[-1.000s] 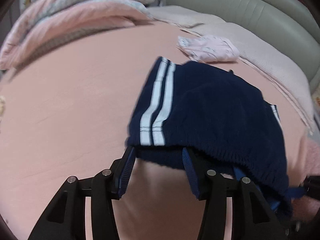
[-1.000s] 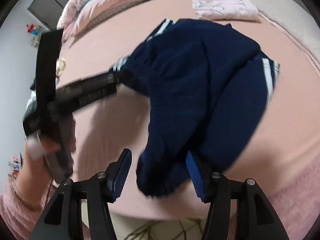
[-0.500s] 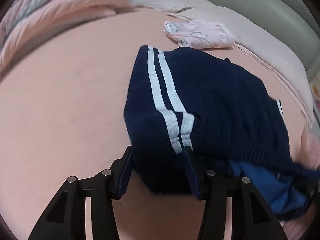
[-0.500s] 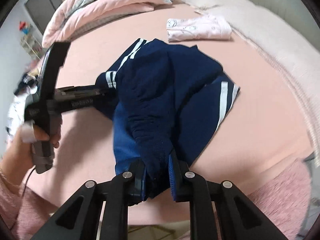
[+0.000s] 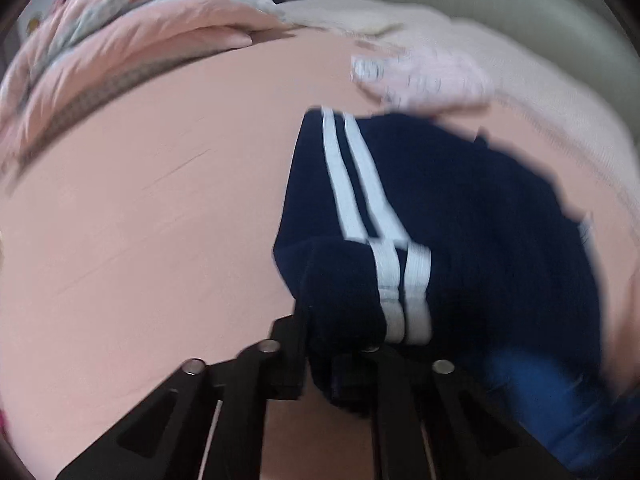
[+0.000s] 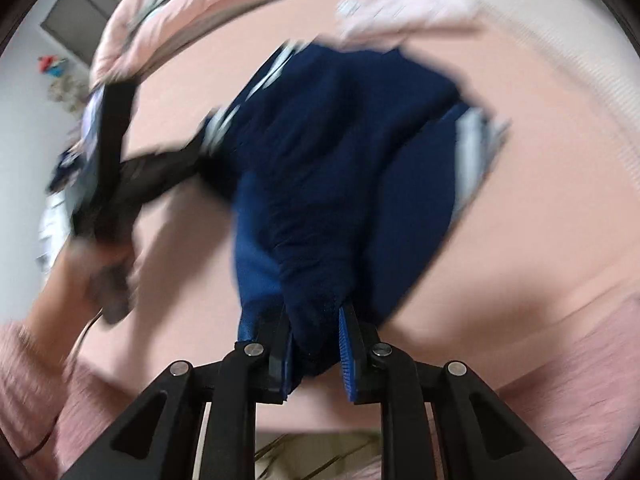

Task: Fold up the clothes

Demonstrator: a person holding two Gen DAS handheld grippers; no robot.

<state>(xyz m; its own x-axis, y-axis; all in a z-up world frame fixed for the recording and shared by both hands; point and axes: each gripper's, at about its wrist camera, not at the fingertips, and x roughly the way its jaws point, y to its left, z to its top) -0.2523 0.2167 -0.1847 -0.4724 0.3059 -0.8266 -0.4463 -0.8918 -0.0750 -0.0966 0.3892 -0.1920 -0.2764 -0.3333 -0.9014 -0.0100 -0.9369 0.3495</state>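
Gripping the navy shorts at two points, both grippers are clamped on fabric: the left gripper pinches the striped edge, the right gripper pinches a bunched dark edge. This two-point hold probably serves to carry one edge across for a fold. The shorts lie on the pink bed, spreading toward 12 o'clock from each gripper. The right view alone shows the left gripper from outside, at 10 o'clock, with the hand holding it. The left view alone shows the stripes clearly. A pale garment lies just beyond the shorts at 1 o'clock.
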